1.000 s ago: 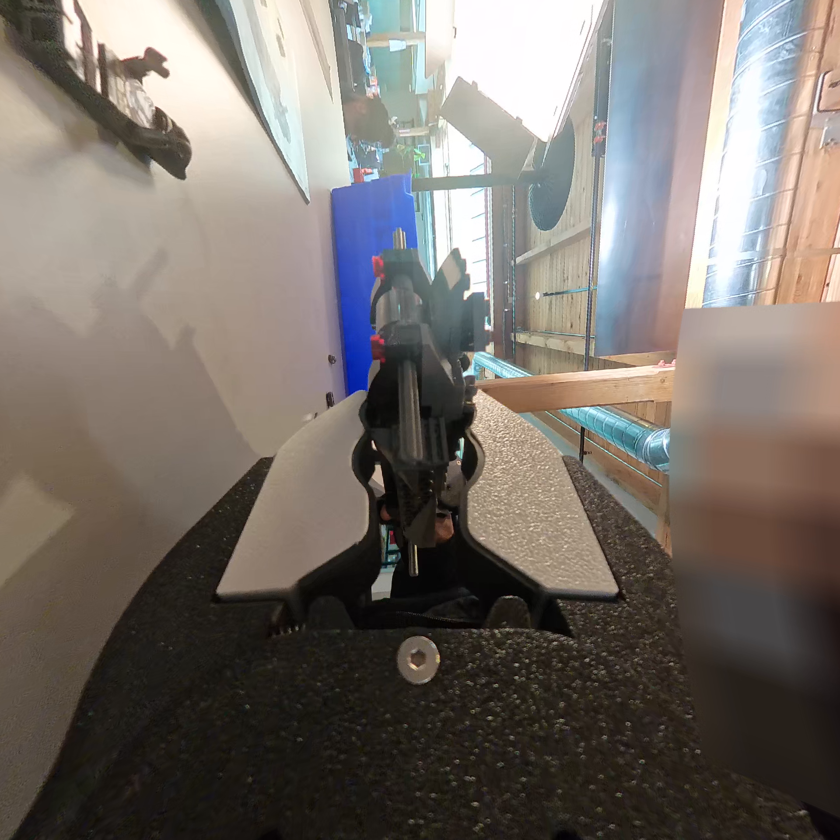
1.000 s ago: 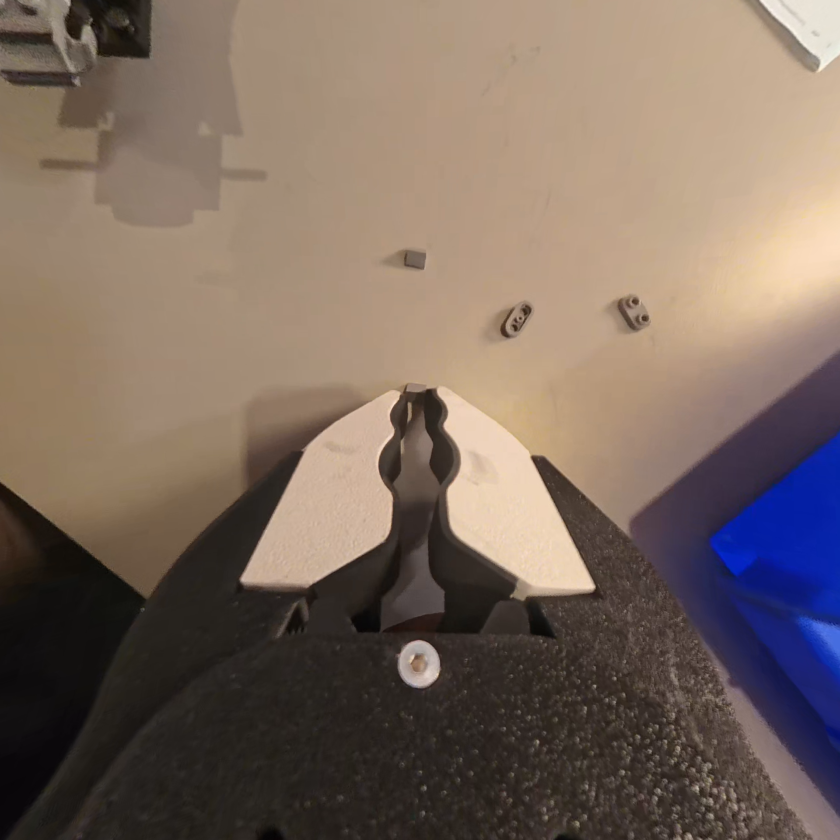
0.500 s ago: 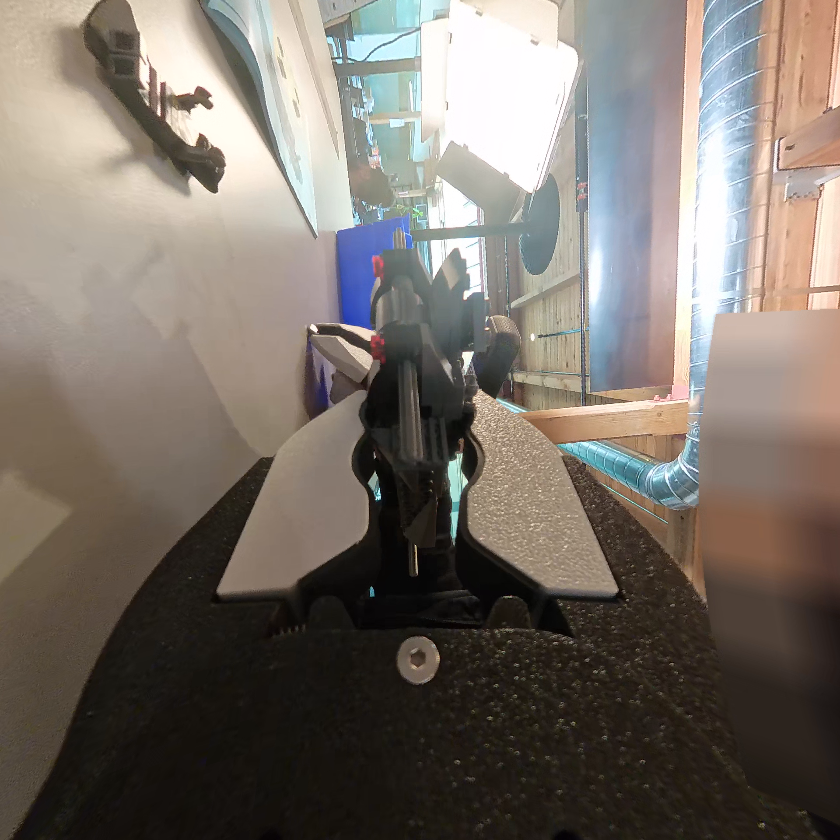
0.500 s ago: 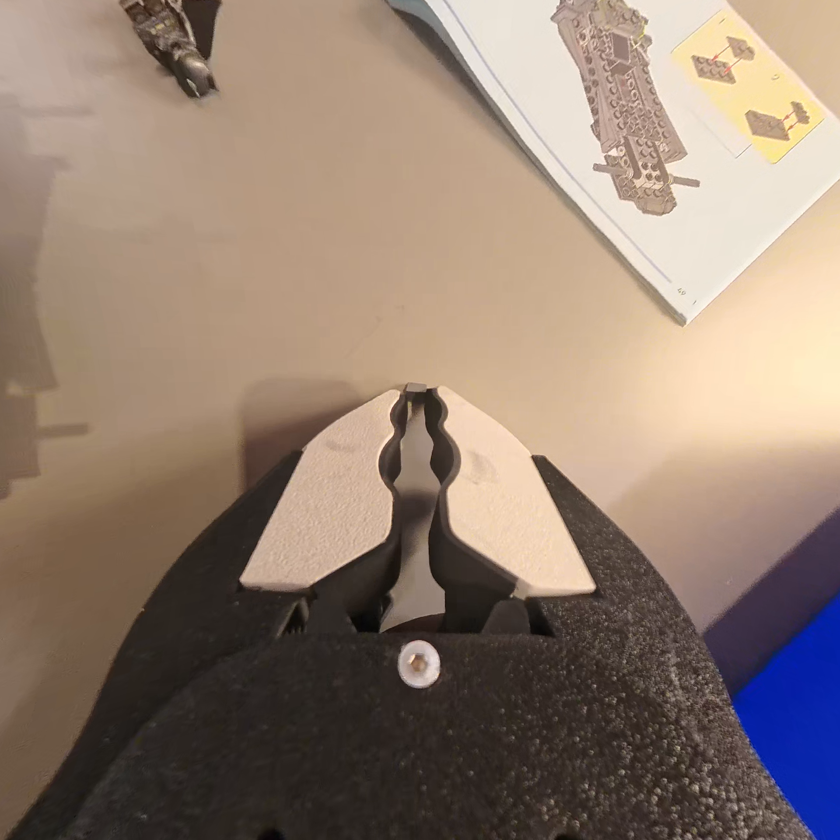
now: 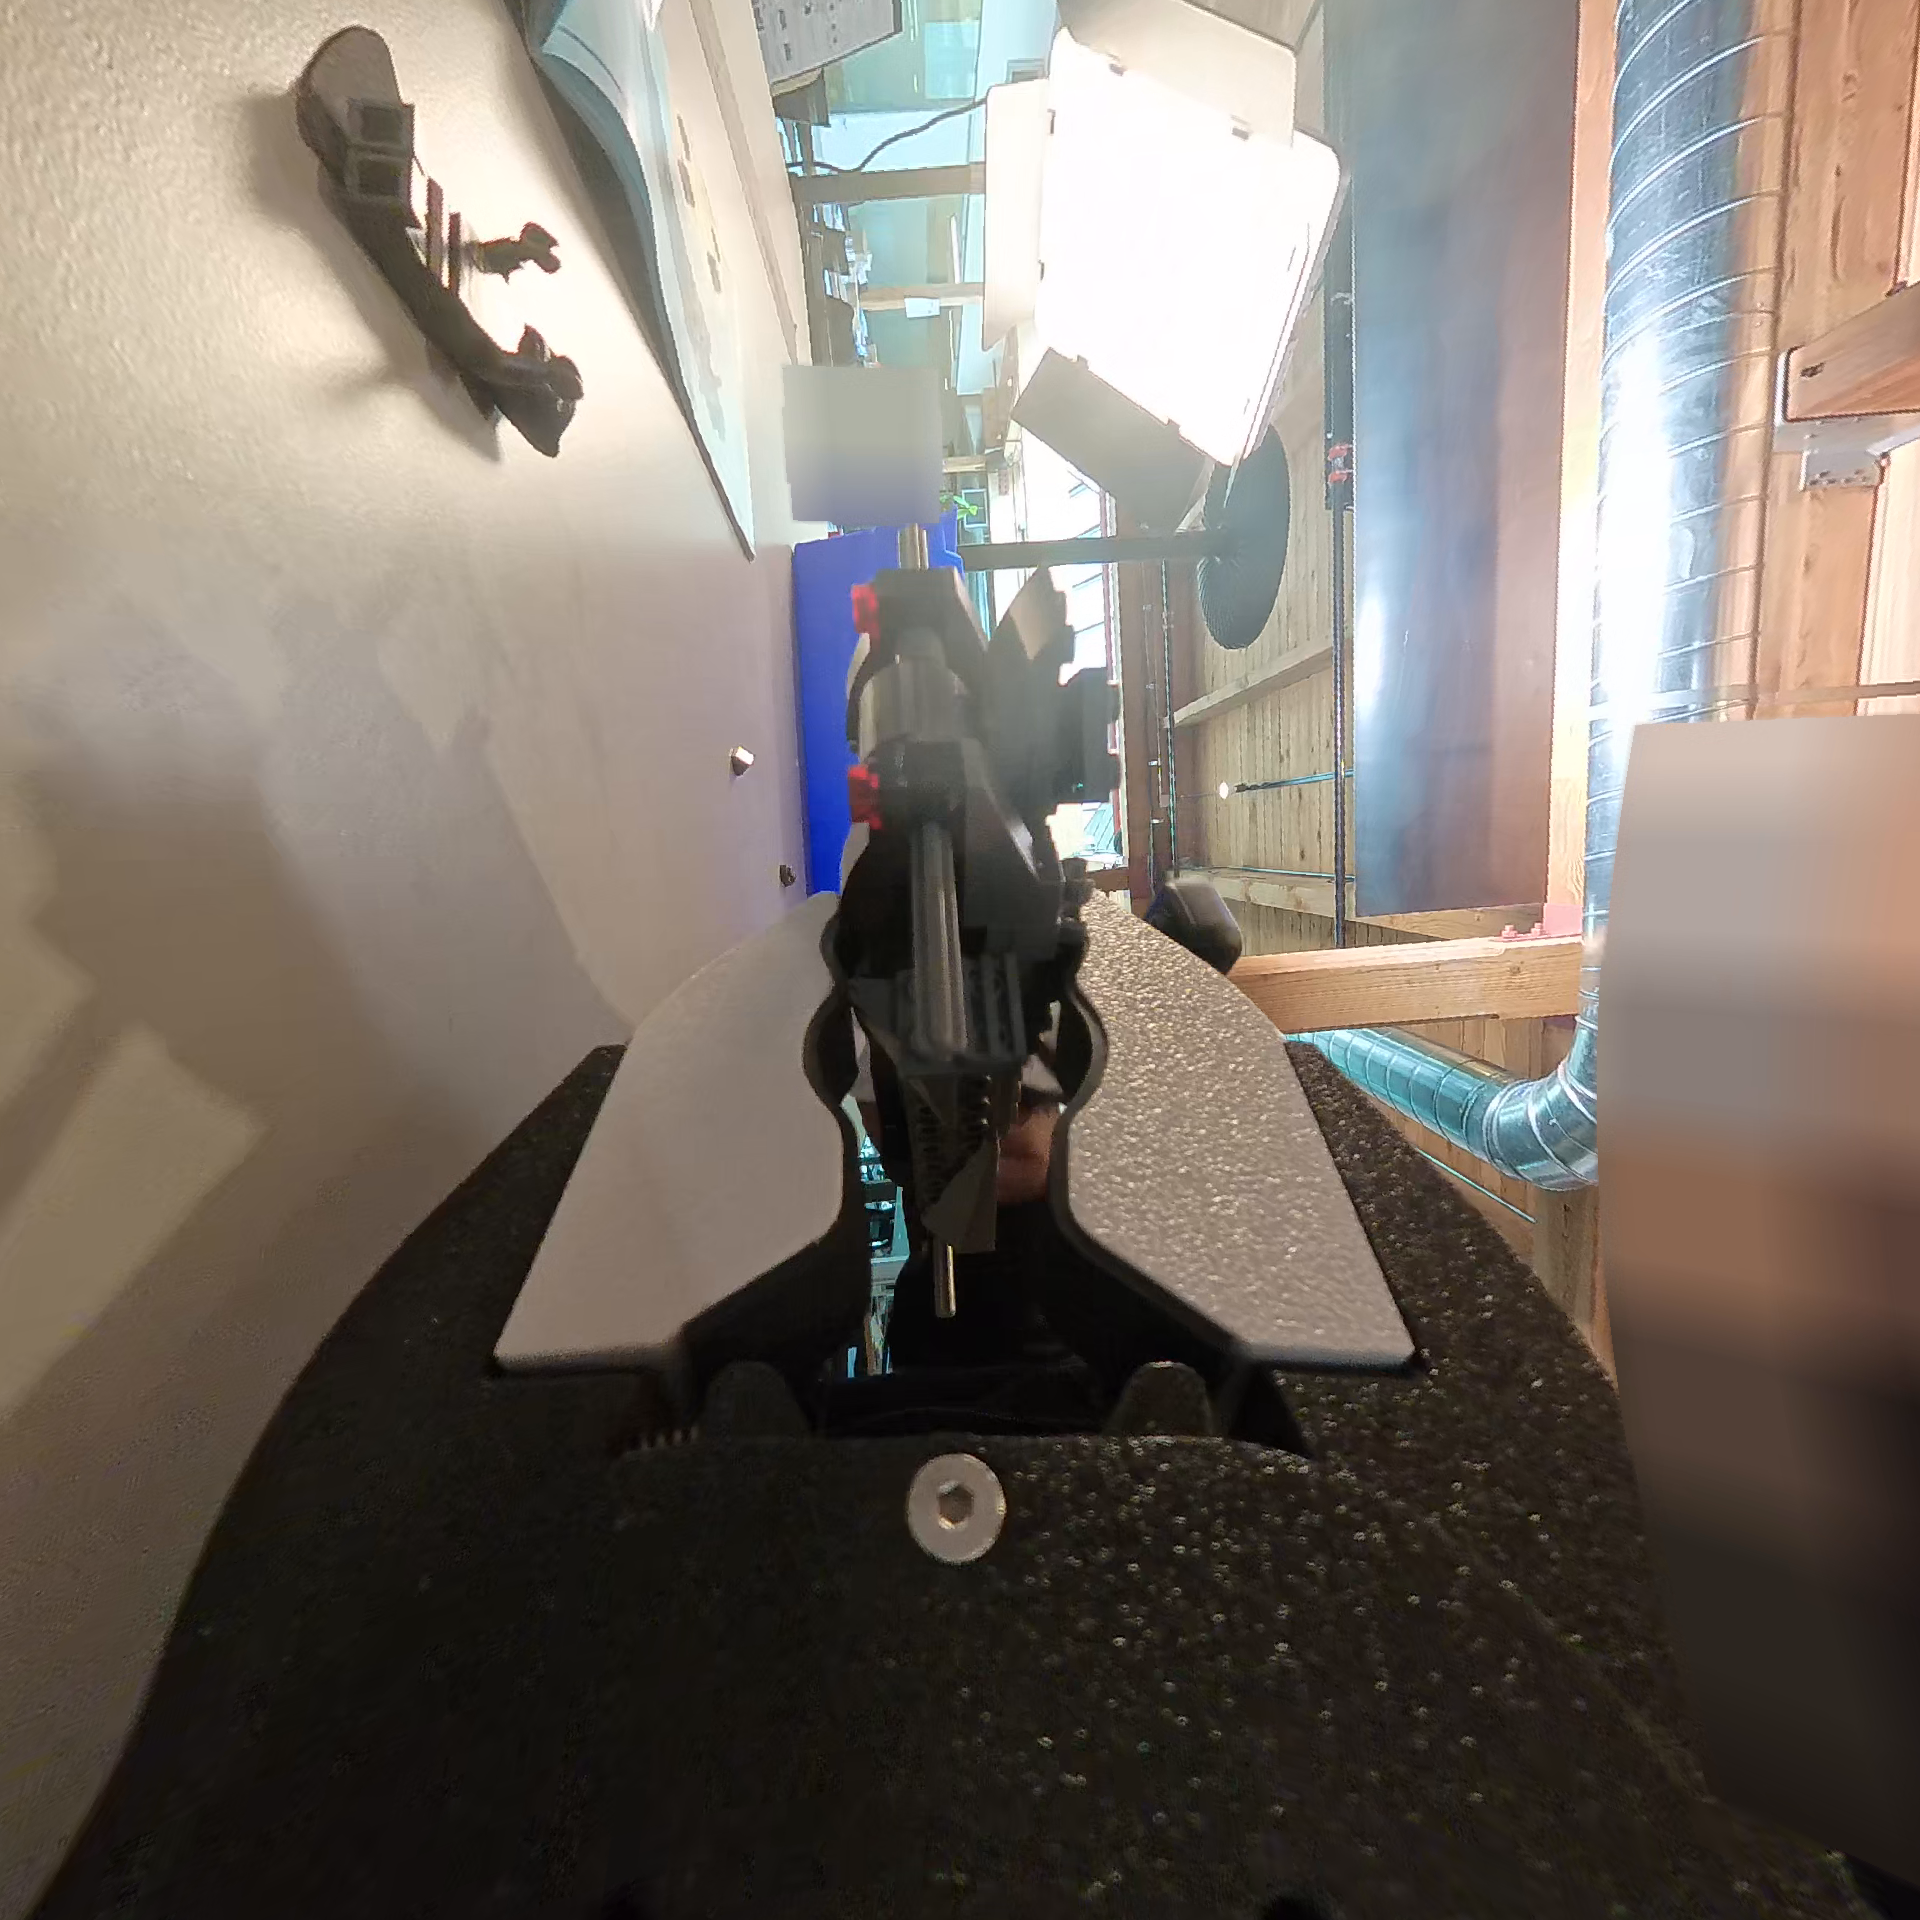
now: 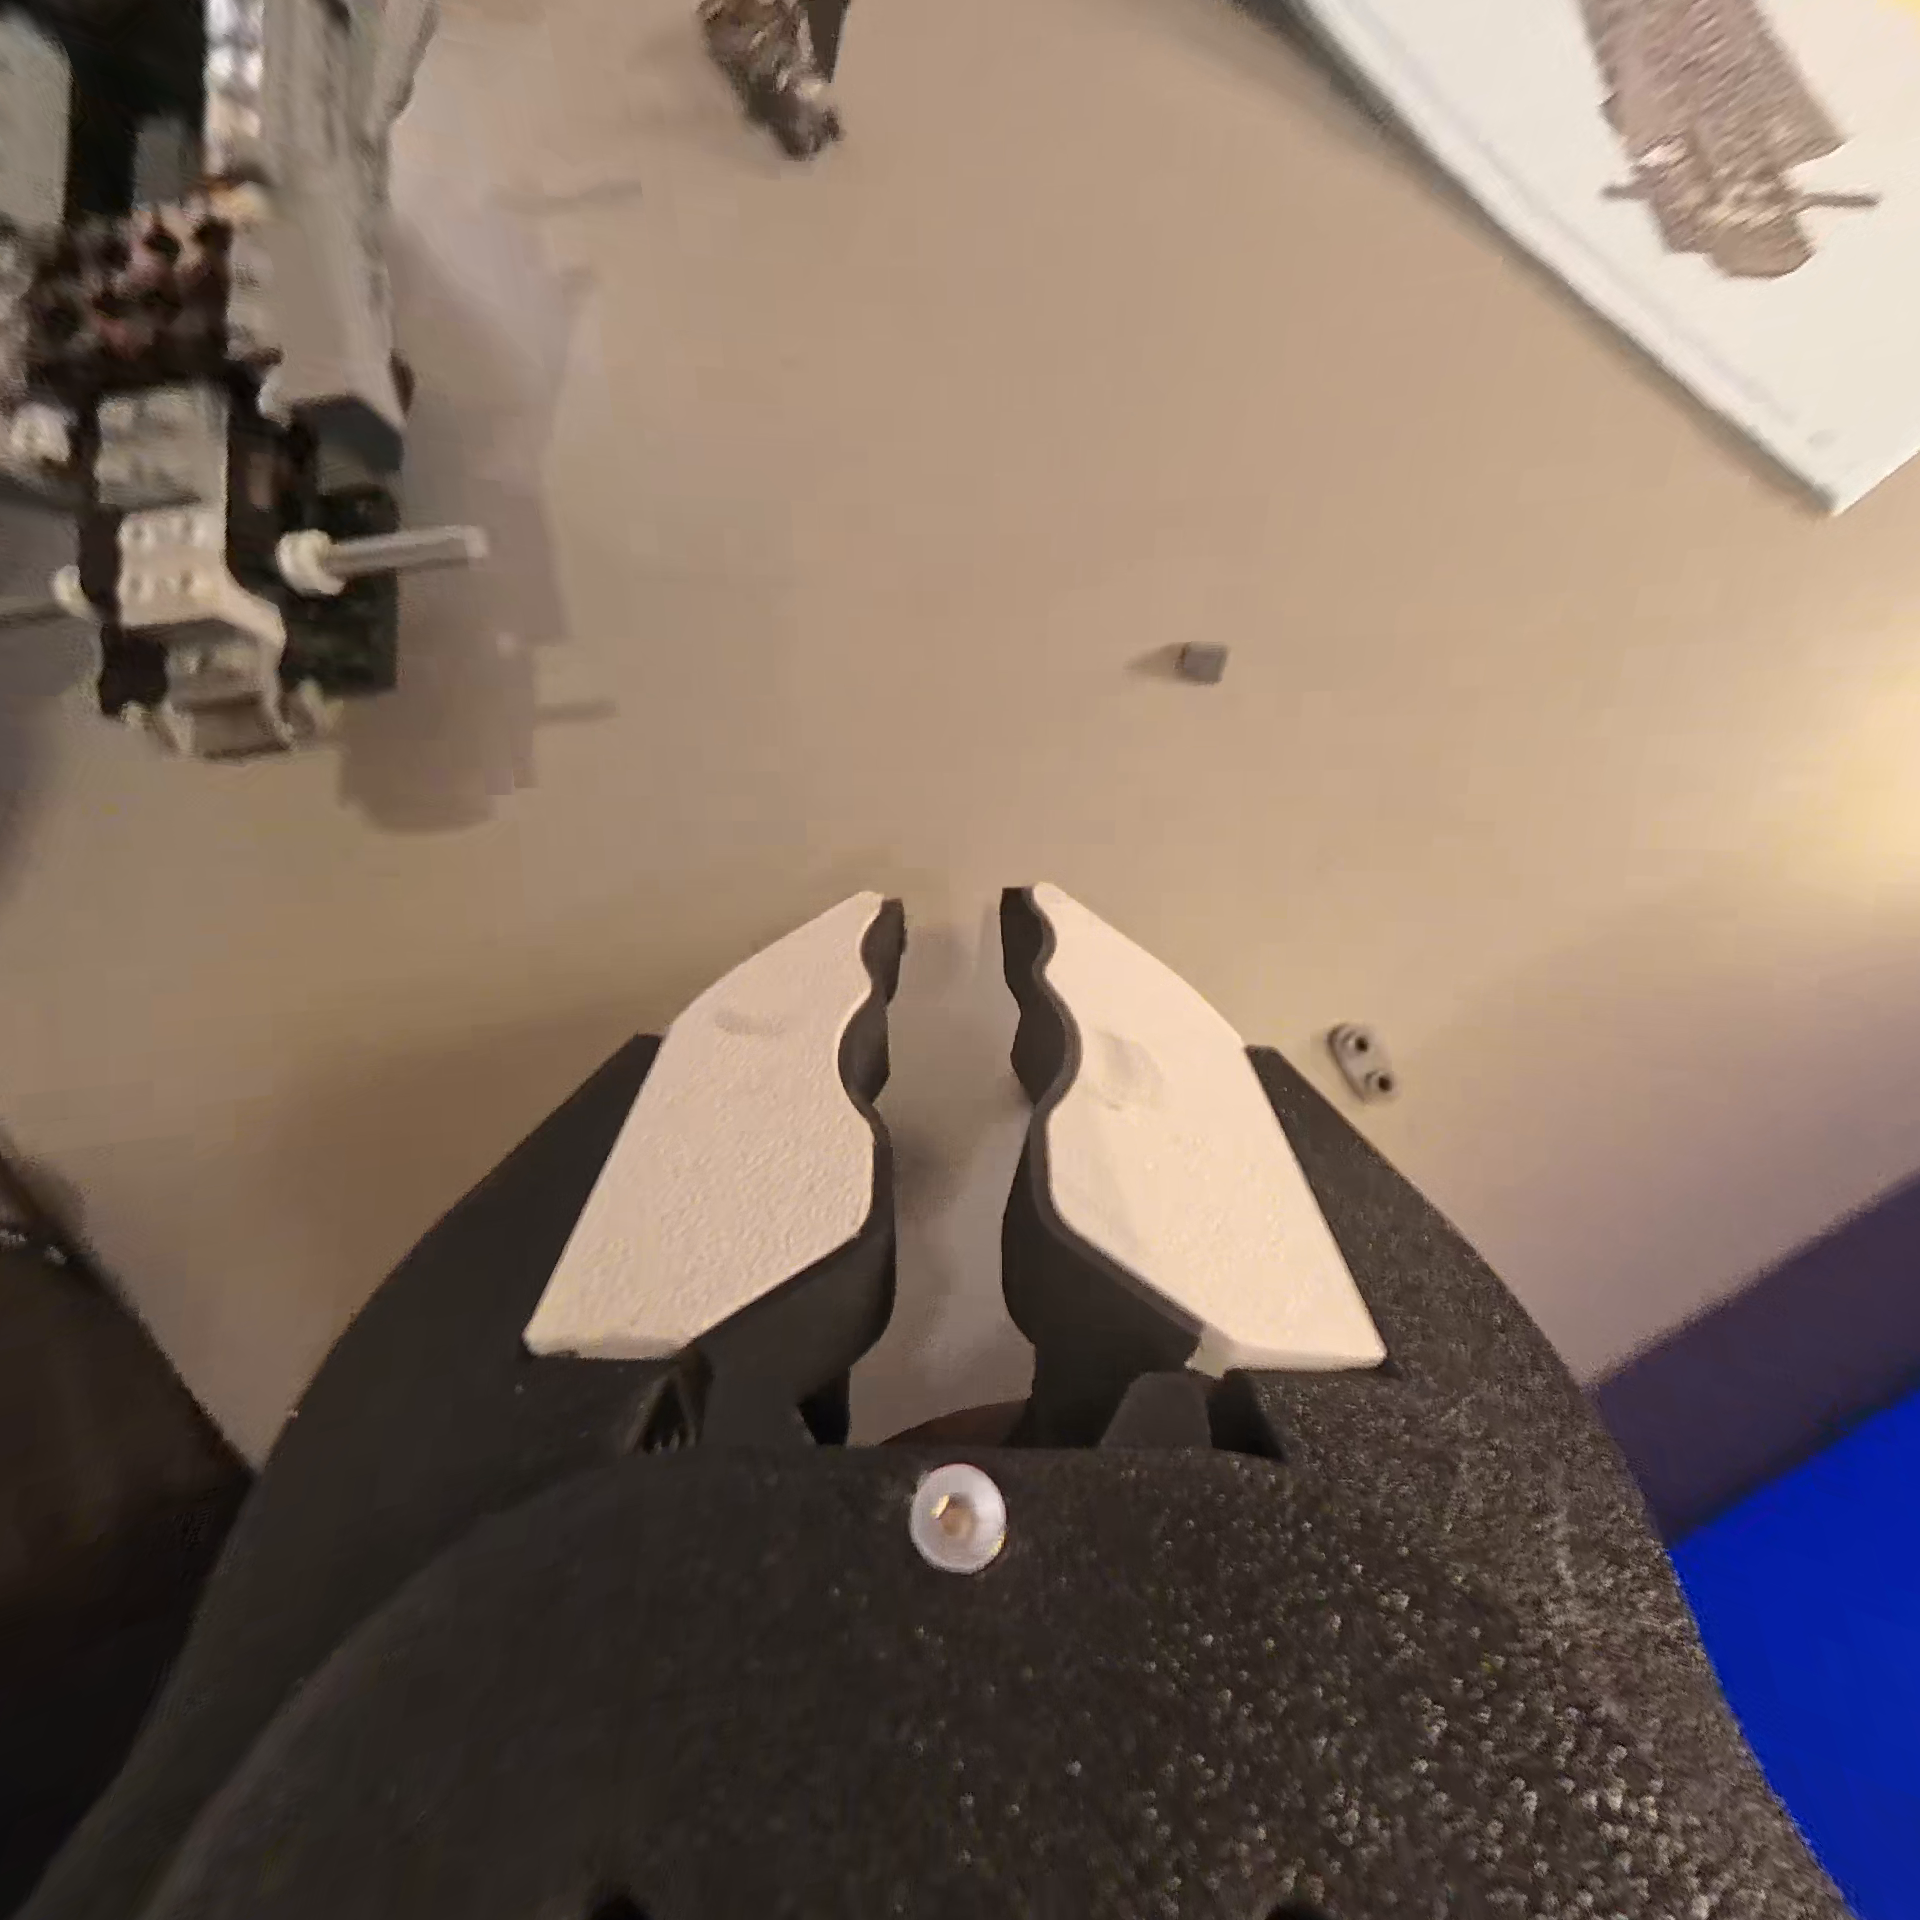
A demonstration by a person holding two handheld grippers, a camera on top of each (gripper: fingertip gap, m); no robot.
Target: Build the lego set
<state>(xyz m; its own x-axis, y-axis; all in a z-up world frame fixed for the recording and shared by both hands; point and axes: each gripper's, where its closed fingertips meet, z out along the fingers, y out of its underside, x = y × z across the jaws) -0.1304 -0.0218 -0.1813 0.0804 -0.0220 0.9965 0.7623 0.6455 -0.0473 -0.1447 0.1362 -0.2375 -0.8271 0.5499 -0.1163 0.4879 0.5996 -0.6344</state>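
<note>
Clamping a dark brick model [image 5: 951,883] in my left gripper [image 5: 951,935], its long axis running straight ahead past the fingertips, I hold my right gripper [image 6: 951,904] parted and bare above the counter [image 6: 1143,416].

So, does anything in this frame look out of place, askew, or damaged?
Nothing looks damaged or spilled. A small grey square piece and a grey two-hole link lie loose on the tan table. The right tongs are open and empty.
</note>
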